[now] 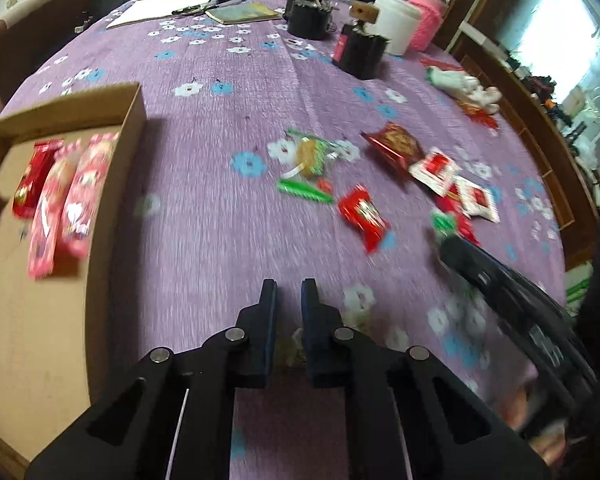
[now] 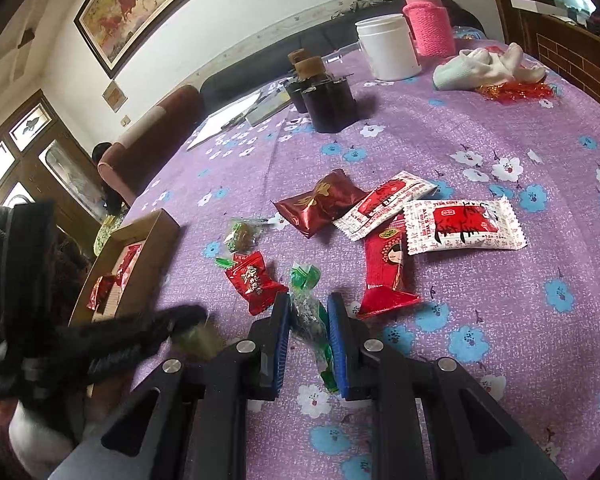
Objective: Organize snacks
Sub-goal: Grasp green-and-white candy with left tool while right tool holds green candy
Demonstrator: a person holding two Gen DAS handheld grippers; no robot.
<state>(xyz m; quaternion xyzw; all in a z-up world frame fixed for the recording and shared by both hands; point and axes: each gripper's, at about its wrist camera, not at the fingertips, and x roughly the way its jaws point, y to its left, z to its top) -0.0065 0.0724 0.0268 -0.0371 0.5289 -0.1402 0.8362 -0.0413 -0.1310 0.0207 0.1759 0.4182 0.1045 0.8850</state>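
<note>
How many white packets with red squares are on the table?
2. One white packet lies flat on the right, touching the long red packet. The other white packet rests against the dark red snack. More could be hidden underneath.

We note a purple tablecloth with blue and white flowers. Right of the brown cardboard box: red wrappers, one dark red packet, green candy.

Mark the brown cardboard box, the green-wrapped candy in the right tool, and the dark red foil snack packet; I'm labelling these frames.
Brown cardboard box (image 1: 134, 108): left wrist view, far corner wall.
Green-wrapped candy (image 2: 309, 316): right wrist view, wrapper middle.
Dark red foil snack packet (image 2: 320, 202): right wrist view, packet centre.
</note>
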